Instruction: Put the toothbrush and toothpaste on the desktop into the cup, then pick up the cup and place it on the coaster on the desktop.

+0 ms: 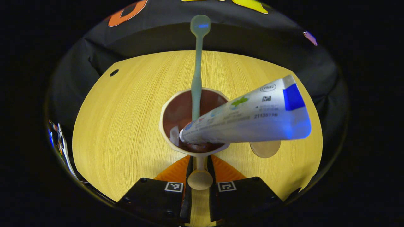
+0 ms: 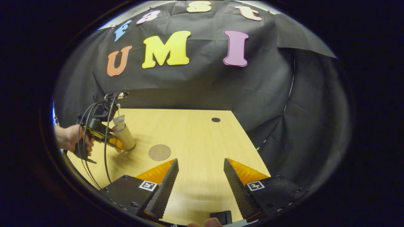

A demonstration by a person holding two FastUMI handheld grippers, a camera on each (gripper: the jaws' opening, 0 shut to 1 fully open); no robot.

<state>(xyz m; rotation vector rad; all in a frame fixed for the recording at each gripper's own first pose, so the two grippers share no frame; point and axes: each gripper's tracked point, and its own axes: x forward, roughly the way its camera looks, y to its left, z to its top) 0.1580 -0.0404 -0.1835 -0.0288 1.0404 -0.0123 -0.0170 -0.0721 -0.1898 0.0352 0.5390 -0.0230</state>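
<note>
Left gripper view: your left gripper (image 1: 200, 176) clamps the beige cup's (image 1: 193, 150) handle; silver toothpaste tube (image 1: 249, 115) and pale green toothbrush (image 1: 197, 82) stand inside it; your right gripper (image 2: 201, 176) is open.

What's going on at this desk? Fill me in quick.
A person works a claw in each hand. The left claw is shut on the handle of the cup, which already holds the toothbrush and the toothpaste. In the right gripper view the cup looks to be still on the desk, beside the round coaster, not on it. The right claw hangs open and empty, back from the action. Moving the cup onto the coaster is what's left.
</note>
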